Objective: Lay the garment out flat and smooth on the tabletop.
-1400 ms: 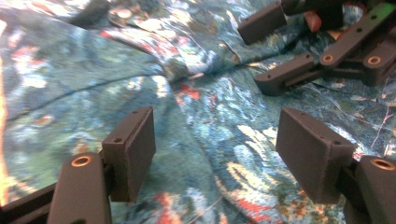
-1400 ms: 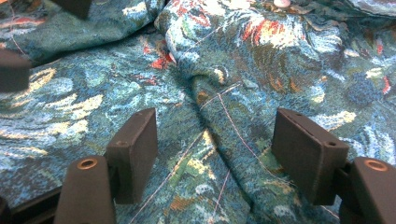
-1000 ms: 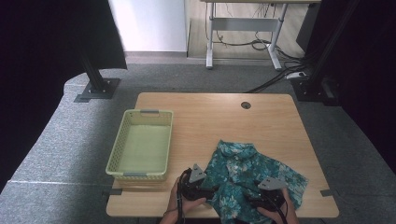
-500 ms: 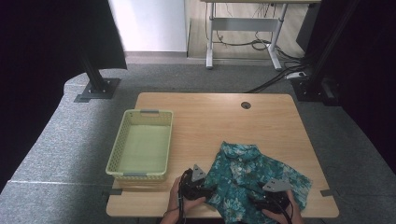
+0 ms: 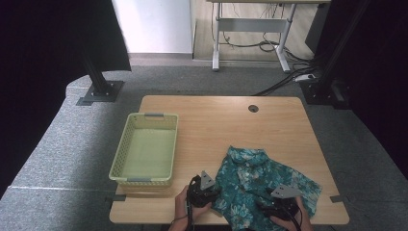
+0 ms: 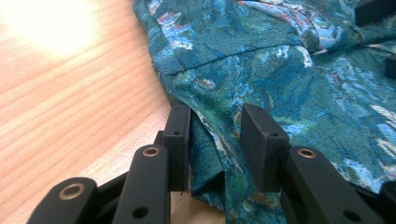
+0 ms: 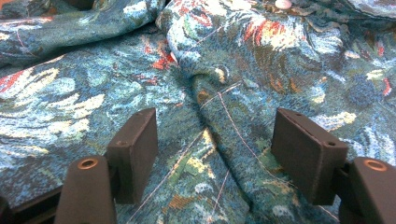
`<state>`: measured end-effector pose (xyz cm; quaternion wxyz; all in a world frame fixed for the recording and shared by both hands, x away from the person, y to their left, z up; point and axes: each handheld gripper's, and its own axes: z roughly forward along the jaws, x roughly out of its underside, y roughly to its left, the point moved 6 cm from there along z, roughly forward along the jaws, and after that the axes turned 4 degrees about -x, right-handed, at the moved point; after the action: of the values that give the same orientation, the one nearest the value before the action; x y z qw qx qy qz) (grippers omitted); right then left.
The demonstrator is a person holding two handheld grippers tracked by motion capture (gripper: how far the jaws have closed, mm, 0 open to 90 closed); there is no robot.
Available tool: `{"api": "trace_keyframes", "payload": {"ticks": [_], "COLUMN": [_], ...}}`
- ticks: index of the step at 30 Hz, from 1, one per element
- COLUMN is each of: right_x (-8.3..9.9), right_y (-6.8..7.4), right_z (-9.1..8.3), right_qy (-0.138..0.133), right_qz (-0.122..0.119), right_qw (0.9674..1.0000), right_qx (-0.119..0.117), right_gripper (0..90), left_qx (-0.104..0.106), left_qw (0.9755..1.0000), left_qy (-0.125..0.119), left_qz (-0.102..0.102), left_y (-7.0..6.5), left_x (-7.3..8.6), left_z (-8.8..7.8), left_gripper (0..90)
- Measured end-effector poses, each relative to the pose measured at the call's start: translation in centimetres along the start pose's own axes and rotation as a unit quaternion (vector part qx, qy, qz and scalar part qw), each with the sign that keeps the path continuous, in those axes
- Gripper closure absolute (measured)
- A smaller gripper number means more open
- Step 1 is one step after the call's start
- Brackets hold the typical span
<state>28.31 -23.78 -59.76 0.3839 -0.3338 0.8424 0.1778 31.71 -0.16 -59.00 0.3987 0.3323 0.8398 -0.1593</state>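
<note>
At the lower middle of the high view, the left gripper (image 5: 211, 190) has just been closing its jaws around the shirt (image 5: 255, 185) hem, not yet pinched, while the right gripper (image 7: 215, 154) jaws stand wide over the cloth, so a lift looks near.

A yellow-green basket (image 5: 146, 154) sits on the wooden table (image 5: 231, 125), left of centre.

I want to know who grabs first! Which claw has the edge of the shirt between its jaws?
The left claw. Its jaws have just been closing around the folded edge of the shirt beside bare wood. The right claw stands wide over the flat middle cloth.
</note>
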Motion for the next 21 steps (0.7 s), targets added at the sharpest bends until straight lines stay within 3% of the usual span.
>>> {"api": "trace_keyframes", "payload": {"ticks": [2, 7, 15, 21], "right_x": [0.0, 0.0, 0.0, 0.1], "right_y": [0.0, 0.0, -0.1, -0.2], "right_z": [0.0, 0.0, -0.1, -0.2], "right_qy": [0.0, 0.0, 0.002, 0.003], "right_qz": [0.0, -0.001, -0.001, -0.003], "right_qw": [1.0, 1.0, 1.0, 1.0], "right_qx": [-0.001, -0.001, -0.002, -0.005], "right_gripper": [30.8, 30.8, 30.7, 30.8], "left_qx": [-0.01, -0.002, 0.0, -0.015], "left_qw": [0.9999, 0.9999, 0.9999, 0.999], "left_qy": [-0.006, -0.008, -0.016, -0.038], "left_qz": [0.005, 0.01, 0.003, -0.02], "left_y": [0.0, 0.1, 0.7, 2.5], "left_x": [0.0, -0.1, -0.3, -1.2], "left_z": [-0.1, -0.4, -1.1, -2.6], "left_gripper": [69.0, 82.1, 87.4, 87.5]}}
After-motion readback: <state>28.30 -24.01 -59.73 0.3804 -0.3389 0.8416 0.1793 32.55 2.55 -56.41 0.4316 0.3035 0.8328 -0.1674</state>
